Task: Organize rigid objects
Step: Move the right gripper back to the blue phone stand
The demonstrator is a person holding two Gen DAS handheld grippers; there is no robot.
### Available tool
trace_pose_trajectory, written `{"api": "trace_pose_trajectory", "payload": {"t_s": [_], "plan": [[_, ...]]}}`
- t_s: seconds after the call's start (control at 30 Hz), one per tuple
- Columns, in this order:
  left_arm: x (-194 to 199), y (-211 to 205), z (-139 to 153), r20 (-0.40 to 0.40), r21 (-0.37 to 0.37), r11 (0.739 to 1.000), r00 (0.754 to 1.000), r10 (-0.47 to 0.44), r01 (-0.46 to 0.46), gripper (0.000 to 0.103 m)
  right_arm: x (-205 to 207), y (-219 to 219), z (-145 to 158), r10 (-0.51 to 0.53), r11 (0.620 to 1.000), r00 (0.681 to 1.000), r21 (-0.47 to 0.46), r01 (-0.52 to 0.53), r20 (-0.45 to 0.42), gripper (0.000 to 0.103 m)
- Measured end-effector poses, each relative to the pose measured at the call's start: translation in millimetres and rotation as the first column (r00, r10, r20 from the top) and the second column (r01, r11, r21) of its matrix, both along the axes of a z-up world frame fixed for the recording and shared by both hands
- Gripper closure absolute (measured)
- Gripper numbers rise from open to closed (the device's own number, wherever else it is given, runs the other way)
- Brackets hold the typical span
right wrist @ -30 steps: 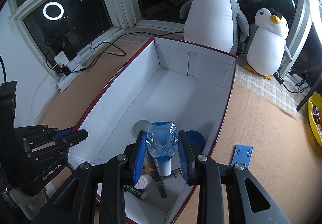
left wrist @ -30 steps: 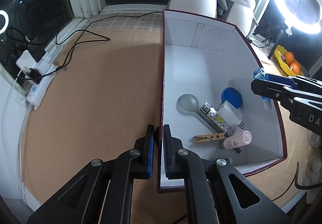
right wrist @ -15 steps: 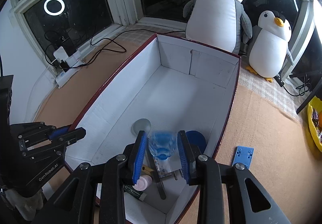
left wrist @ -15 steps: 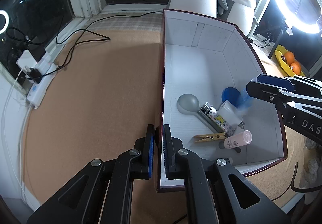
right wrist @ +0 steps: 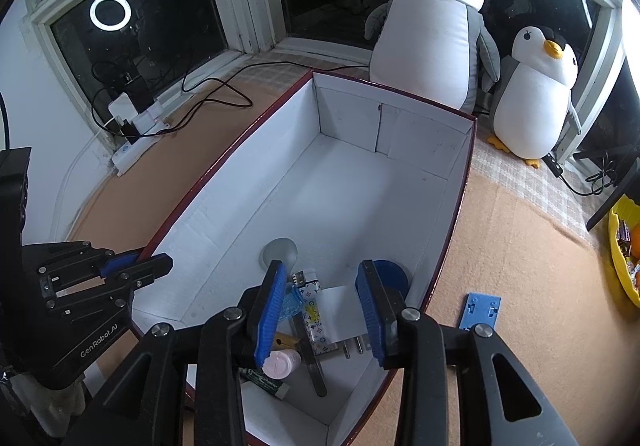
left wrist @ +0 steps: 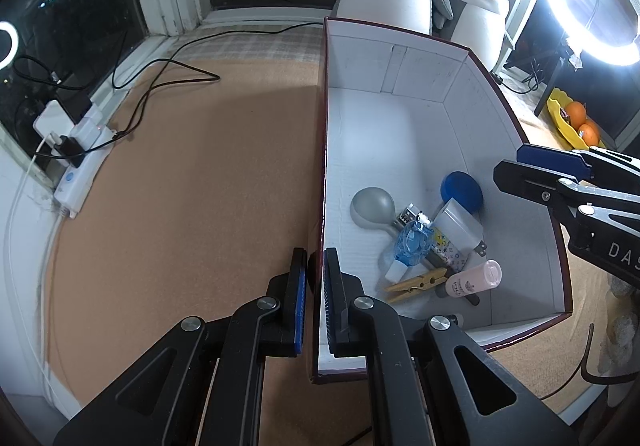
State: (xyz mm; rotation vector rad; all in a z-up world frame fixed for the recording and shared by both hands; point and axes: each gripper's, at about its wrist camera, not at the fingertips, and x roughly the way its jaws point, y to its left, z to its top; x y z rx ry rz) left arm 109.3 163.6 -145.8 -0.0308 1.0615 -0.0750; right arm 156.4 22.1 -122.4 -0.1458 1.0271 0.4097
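Inside box (left wrist: pixel 400 149), near end: blue bottle (left wrist: pixel 414 244) seen lying on pile, released. Right tool (right wrist: pixel 322 310) spread, jaws just opened, nothing gripped. Left tool (left wrist: pixel 314 302) clenched on box wall. Straight lift advised, pile left undisturbed; blue bracket (right wrist: pixel 479 310) judged next.

Both tools are made of black plastic and look the same. The left gripper (left wrist: pixel 315 302) has two long black fingers with flat blue pads (left wrist: pixel 299 306) on the inside, and the pads have tiny ridges. Round silver screws (left wrist: pixel 267 302) sit on the black arms. The right gripper (right wrist: pixel 322 312) has the same blue ridged pads (right wrist: pixel 272 310) and silver screws (right wrist: pixel 411 313). White letters (right wrist: pixel 98 342) on the side of the left one read "GenRobot.AI".
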Motion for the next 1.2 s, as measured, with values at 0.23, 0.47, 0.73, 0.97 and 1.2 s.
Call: {"api": "trace_pose_trajectory", "payload": {"t_s": [0.23,0.47,0.73,0.97,1.2], "plan": [[-0.2,1.2,-0.5,0.000,0.001,1.000,1.000,0.000,0.000,0.097,-1.1,-9.7,6.7,-0.017,1.000,1.000,0.015,0.017,0.011,0.066],[-0.3,0.7,-0.3,0.000,0.002,1.000,1.000,0.000,0.000,0.097,-5.0,-50.0,29.9,-0.093,0.995,0.994,0.049,0.091,0.055,0.062],[-0.4,0.3,-0.4,-0.001,0.004,1.000,1.000,0.000,0.000,0.097,-14.3,-110.5,40.6,-0.201,0.979,0.976,0.048,0.198,0.085,0.058],[-0.6,-0.5,-0.5,-0.002,0.008,1.000,1.000,0.000,0.000,0.097,-18.6,-150.0,22.8,-0.261,0.964,0.965,0.061,0.259,0.029,0.057],[-0.1,-1.8,-0.7,-0.004,0.016,1.000,1.000,0.000,0.000,0.097,-16.5,-160.2,-3.9,-0.281,0.958,0.959,0.047,0.282,-0.022,0.057]]}}
